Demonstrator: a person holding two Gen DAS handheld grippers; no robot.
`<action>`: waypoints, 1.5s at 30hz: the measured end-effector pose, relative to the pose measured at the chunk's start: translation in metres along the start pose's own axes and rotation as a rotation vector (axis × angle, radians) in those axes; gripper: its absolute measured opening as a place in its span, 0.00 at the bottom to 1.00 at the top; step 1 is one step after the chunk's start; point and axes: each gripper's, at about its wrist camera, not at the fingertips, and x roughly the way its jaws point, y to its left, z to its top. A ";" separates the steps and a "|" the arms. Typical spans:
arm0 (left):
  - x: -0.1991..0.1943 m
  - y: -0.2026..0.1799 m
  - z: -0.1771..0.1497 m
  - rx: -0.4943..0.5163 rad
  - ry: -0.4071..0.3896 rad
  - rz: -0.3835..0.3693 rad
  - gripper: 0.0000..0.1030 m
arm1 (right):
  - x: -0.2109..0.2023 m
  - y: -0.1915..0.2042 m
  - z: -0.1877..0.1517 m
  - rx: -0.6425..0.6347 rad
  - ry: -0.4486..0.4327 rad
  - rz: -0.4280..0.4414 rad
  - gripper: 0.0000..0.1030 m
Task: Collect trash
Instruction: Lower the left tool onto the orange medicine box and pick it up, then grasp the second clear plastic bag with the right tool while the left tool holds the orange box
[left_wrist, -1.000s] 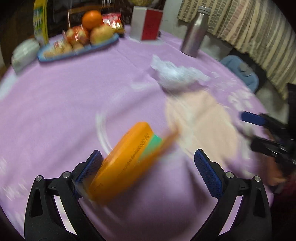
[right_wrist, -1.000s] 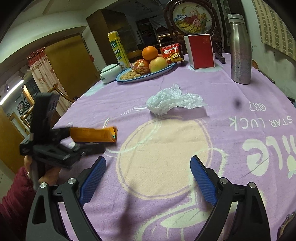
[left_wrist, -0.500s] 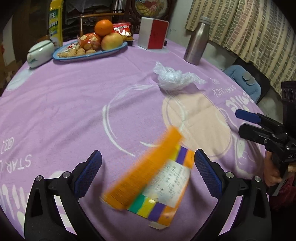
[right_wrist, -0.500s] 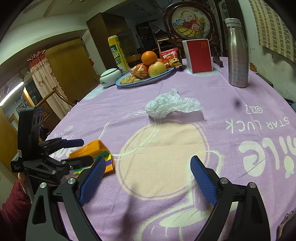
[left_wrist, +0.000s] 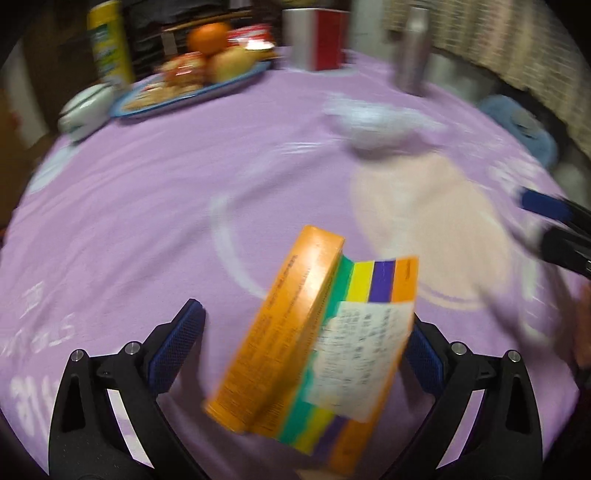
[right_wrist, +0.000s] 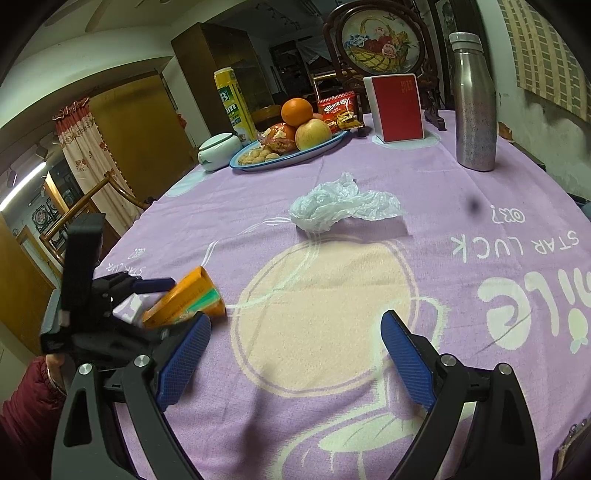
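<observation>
While both jaws gape, orange box tilts near cloth edge.

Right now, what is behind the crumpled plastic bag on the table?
Behind the crumpled plastic bag stand a blue plate with fruit and snacks, a red box and a steel bottle. The cloth directly behind the bag is covered by it.
</observation>
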 end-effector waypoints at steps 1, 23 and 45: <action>0.001 0.007 0.001 -0.032 -0.003 0.011 0.94 | 0.001 0.000 0.000 0.003 0.004 0.000 0.89; -0.001 0.039 -0.001 -0.156 -0.018 0.115 0.95 | 0.068 0.007 0.097 0.027 0.015 -0.190 0.89; -0.003 0.039 -0.002 -0.159 -0.019 0.116 0.95 | 0.146 -0.022 0.102 0.039 0.115 -0.225 0.89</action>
